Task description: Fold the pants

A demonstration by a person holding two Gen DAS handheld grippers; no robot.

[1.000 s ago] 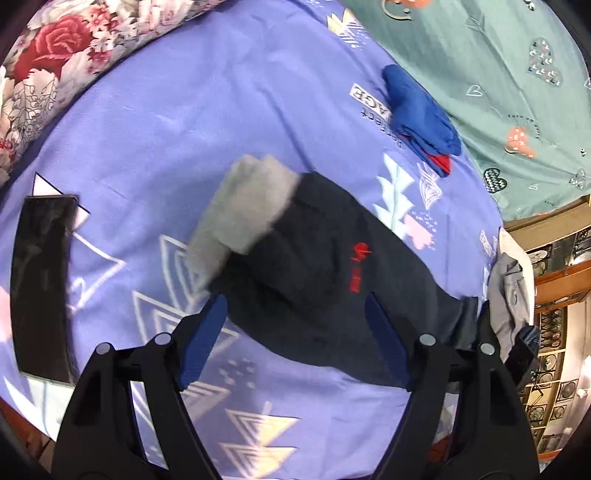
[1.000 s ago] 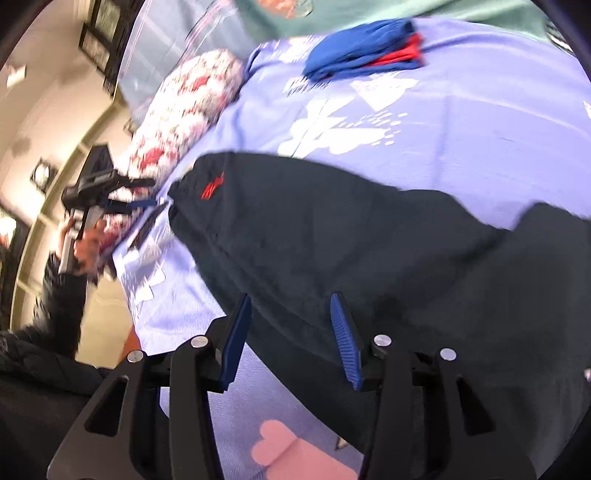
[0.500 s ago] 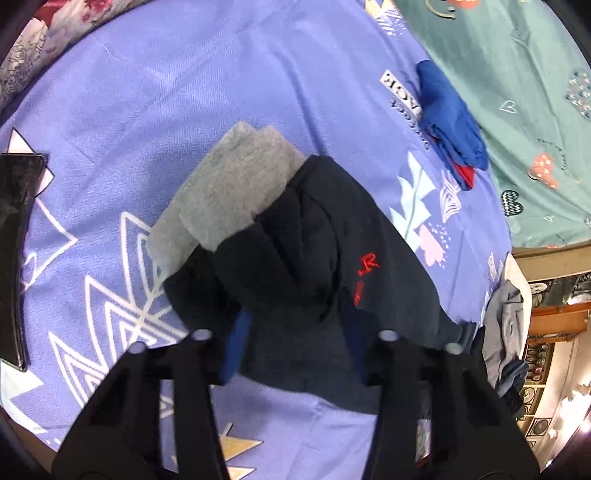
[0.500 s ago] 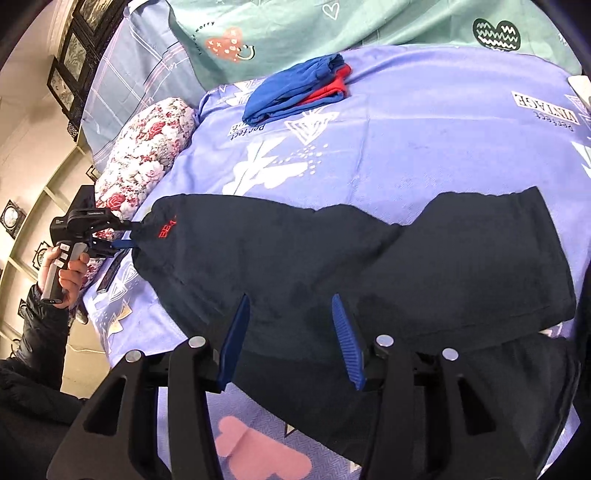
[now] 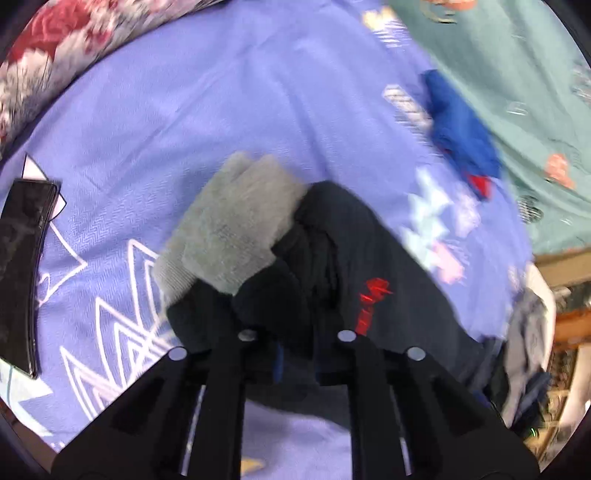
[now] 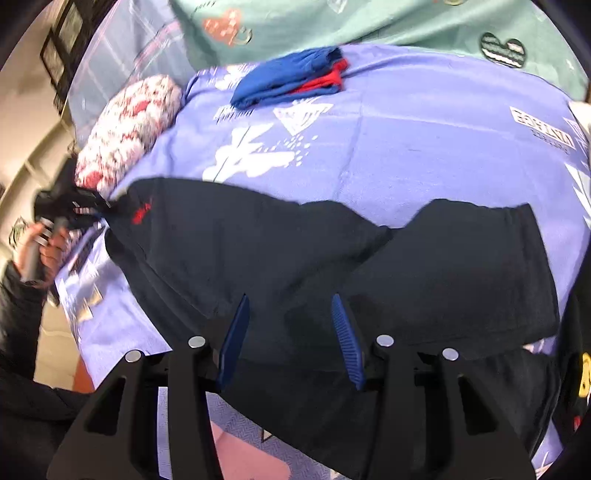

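Dark navy pants with a red logo lie spread across the purple bedsheet. In the left wrist view their grey-lined end is turned over, and the dark cloth bunches up in front of my left gripper. That gripper is shut on the pants' edge, its pads buried in fabric. The right wrist view shows it too, as the left gripper held by a hand at the pants' far left end. My right gripper hovers open over the pants' near edge, with cloth below its blue pads.
A folded blue and red garment lies at the far side of the bed. A floral pillow sits at the left, a teal quilt behind. A black flat slab rests left of the pants. Heaped clothes lie past the bed's right edge.
My left gripper has come down onto the pants' end and closed on the dark fabric. The right gripper's view has tilted, bringing both pant legs into sight; its jaws stay as wide.
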